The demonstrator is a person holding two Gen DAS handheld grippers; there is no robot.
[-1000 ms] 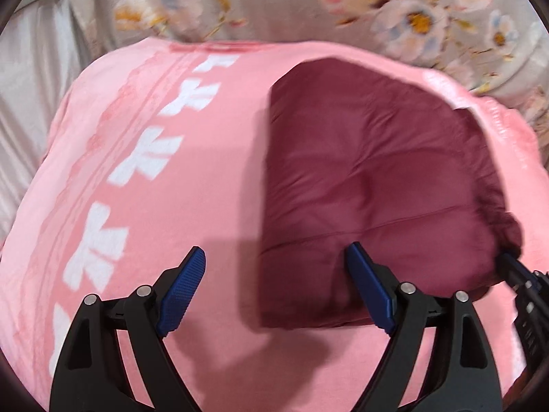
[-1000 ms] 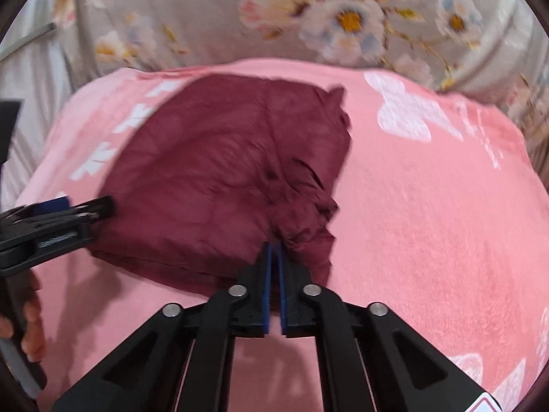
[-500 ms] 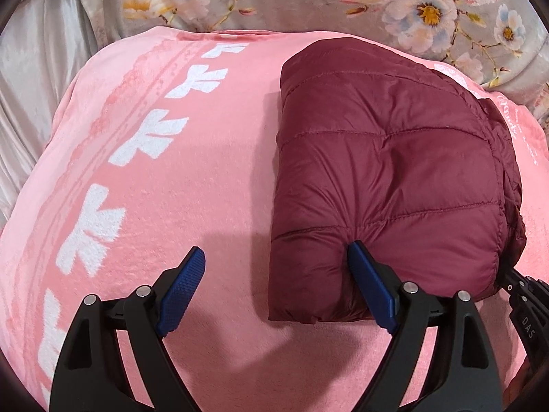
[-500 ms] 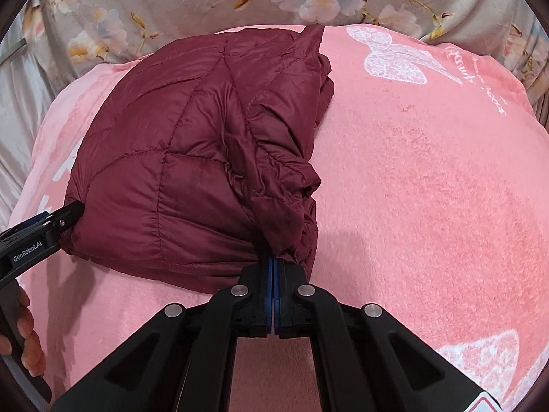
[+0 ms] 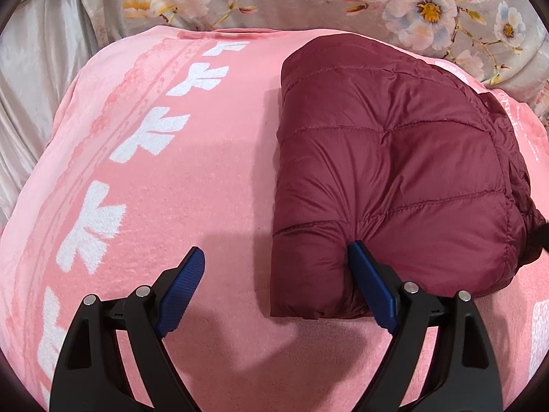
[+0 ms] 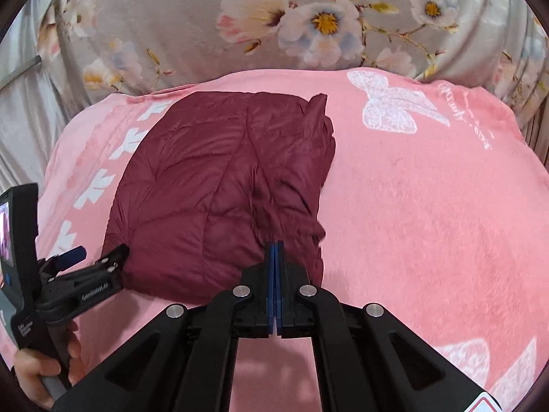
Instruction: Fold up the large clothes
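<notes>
Maroon quilted puffer jacket [image 5: 387, 171], folded into a compact bundle, lies on pink fleece blanket [image 5: 212, 178] w/ white bow/leaf print down its left side & a white butterfly print on its right part in right wrist view. Grey floral fabric [image 6: 308, 17] behind the blanket, pale satin-like cloth [image 5: 37, 79] at far left.

Left gripper [image 5: 276, 271]: jaws spread wide, blue pads. Right pad [image 5: 369, 285] presses into the near edge of the jacket, denting the padding; left pad [image 5: 182, 285] is over bare blanket, well apart from the jacket. So near-left corner of the bundle sits between the pads but isn't clamped. In right wrist view same gripper comes in from the left edge, tip at the jacket's near-left corner, w/ a person's hand [image 6: 41, 364] around its handle.

Right gripper [image 6: 275, 264]: fingers fully closed, blue pads flat against each other. Tip sits at the jacket's near-right edge, by the bunched, wrinkled side; can't tell if any fabric is pinched between the pads or if they only touch it.

Jacket is toward the far-centre of the blanket, smooth folded side left, gathered edge right.
</notes>
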